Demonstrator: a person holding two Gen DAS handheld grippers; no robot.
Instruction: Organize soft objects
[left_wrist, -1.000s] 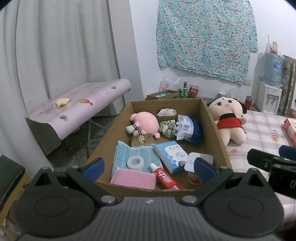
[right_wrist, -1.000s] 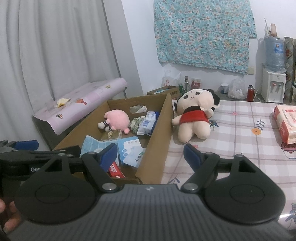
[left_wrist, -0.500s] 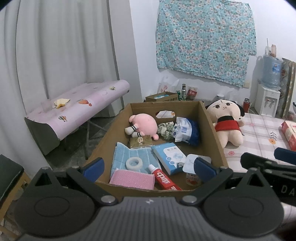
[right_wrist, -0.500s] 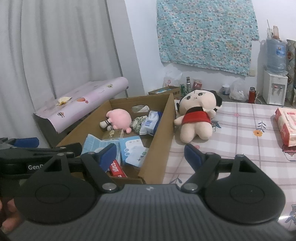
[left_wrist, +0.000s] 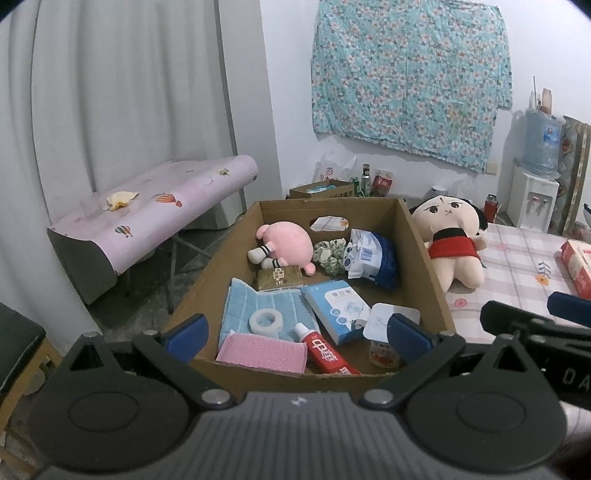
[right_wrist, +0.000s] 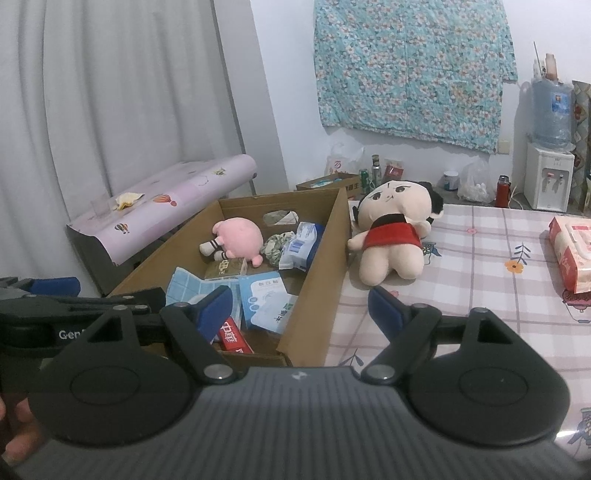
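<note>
The cardboard box (left_wrist: 424, 258) sits at the left on the checked table (right_wrist: 480, 266); the big doll (right_wrist: 391, 236) lies outside, touching its right wall. Your 2 tools, left gripper (left_wrist: 295, 332) and right gripper (right_wrist: 299, 306), are both spread wide and empty. Take the doll by its soft belly, and lift it clear over the wall beside the pink plush (left_wrist: 284, 245).

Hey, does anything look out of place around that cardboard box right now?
Yes. The big-headed plush doll in a red top lies outside the brown cardboard box, slumped against its wall on the checked tablecloth.
</note>
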